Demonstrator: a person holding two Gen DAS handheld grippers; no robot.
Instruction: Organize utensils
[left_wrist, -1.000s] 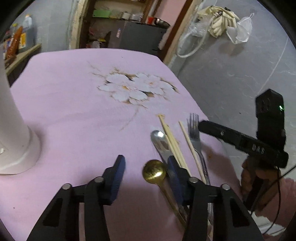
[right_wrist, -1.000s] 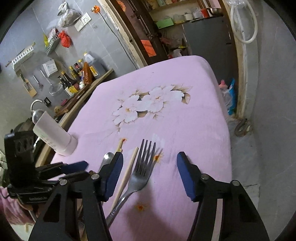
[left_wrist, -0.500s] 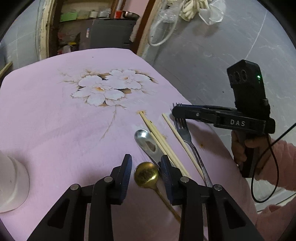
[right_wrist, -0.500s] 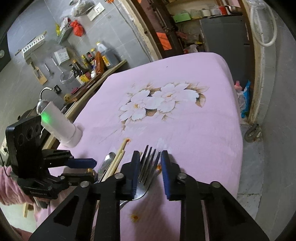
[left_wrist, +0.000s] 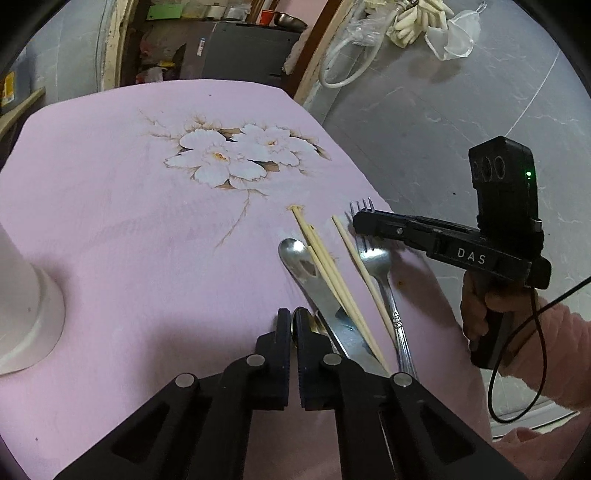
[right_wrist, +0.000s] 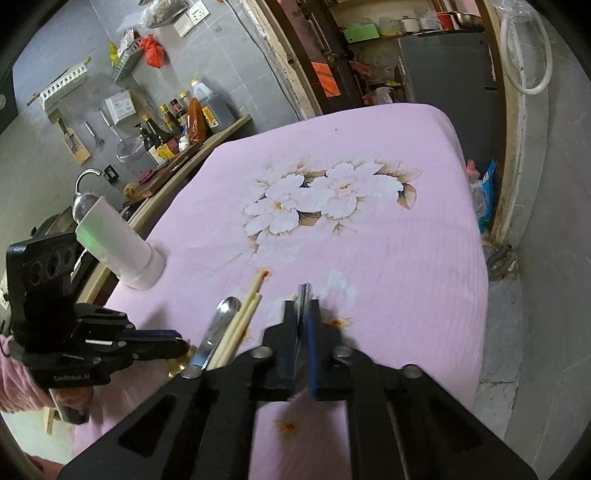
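The left gripper (left_wrist: 292, 325) is pinched shut on the gold spoon (left_wrist: 314, 326), down at the near edge of the pink cloth (left_wrist: 147, 240). The right gripper (right_wrist: 303, 314) is pinched shut on the fork (left_wrist: 380, 266), near the right edge of the cloth. A silver spoon (left_wrist: 299, 258) lies between them with two chopsticks (left_wrist: 328, 266) across it. One more chopstick (left_wrist: 364, 269) lies just beside the fork. A white cup (right_wrist: 122, 247) stands far off to the left.
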